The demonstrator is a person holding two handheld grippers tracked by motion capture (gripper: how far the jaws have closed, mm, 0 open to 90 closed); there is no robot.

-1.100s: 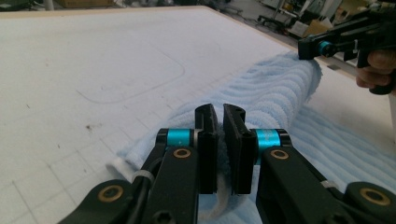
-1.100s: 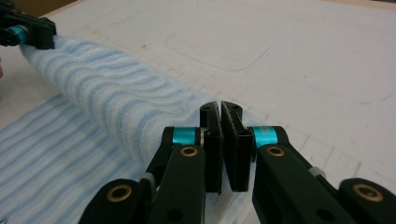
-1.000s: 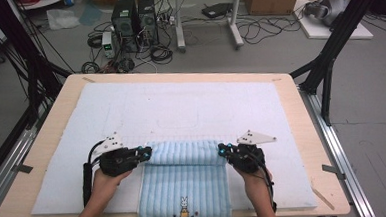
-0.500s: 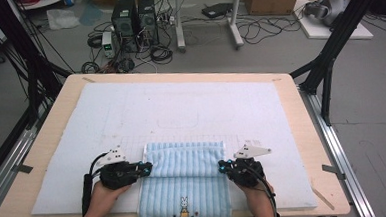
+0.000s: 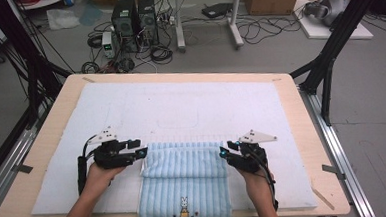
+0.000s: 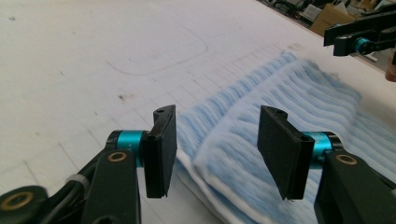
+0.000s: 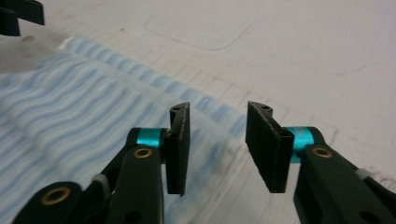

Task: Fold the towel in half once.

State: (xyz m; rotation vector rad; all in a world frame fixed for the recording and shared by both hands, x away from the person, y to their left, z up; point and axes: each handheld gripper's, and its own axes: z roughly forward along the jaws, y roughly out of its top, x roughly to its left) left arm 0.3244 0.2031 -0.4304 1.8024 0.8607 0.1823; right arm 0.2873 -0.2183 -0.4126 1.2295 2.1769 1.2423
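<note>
Light blue striped towel (image 5: 185,184) lies at the near edge of the table (image 5: 301,108), roughly centred; its near end with a small rabbit emblem (image 5: 184,208) hangs over that edge. Far part is folded back on itself, so a doubled band runs across the towel's far end.

Left gripper (image 5: 139,152): at the left end of the folded band, just off the towel's left edge. Jaws have just been opening, now standing moderately apart. Left gripper view: the gripper (image 6: 212,149) has the towel's folded corner (image 6: 224,154) showing in the gap between the fingers (image 6: 161,149), lying below them on the mat; pads are not pressing on it. Nothing held.

Right gripper (image 5: 224,152): at the right end of the same band, tips at the towel's right edge. Jaws have also just been opening, now a moderate gap. Right gripper view: the gripper (image 7: 217,144) sits over the towel's edge (image 7: 140,98), cloth mostly to the left of the fingers (image 7: 180,147) and blurred beneath them; pads clear of it. Nothing held.

Both hands come in from the near edge, one each side of the towel.

Beyond the towel: white mat (image 5: 191,108) covers most of the table, bare out to the far edge, with a faint rounded-rectangle outline (image 5: 178,117) drawn on it past the fold.
</note>
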